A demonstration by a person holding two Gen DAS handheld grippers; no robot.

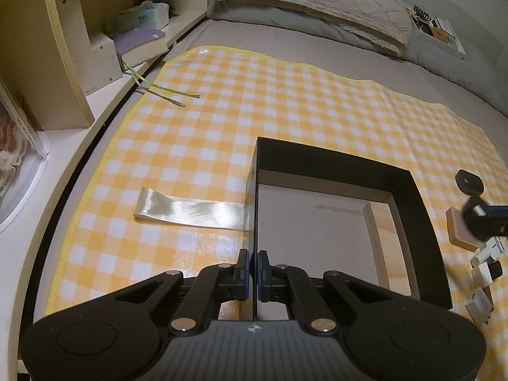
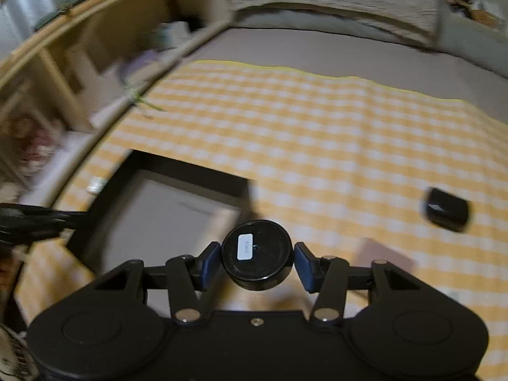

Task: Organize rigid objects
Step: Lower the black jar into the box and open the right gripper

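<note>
A: Where is the round black puck [image 2: 256, 255] relative to the right gripper [image 2: 257, 265]?

B: Squarely between its two blue-padded fingers [image 2: 211, 265], with the flat face and white sticker turned up toward the camera. The pads sit against its rim on either side, so the fingers are clamped on it. It hangs above the yellow checked mat [image 2: 317, 133], just beside the near right corner of the black box [image 2: 190, 171]. That view is blurred.

A: And the left gripper [image 1: 254, 273]?

B: Its fingers [image 1: 243, 273] are pressed together on the thin left wall of the black box [image 1: 409, 209], one pad inside, one outside. The box lies open on the mat, its grey floor bare apart from a pale wooden strip [image 1: 374, 238] along the right wall.

A: Anything else waiting?

B: To the right of the box: a wooden block [image 1: 460, 231], some small white pieces [image 1: 482, 254] and another dark rounded item [image 1: 469, 181]. A clear plastic strip [image 1: 190, 211] lies left of the box.
</note>
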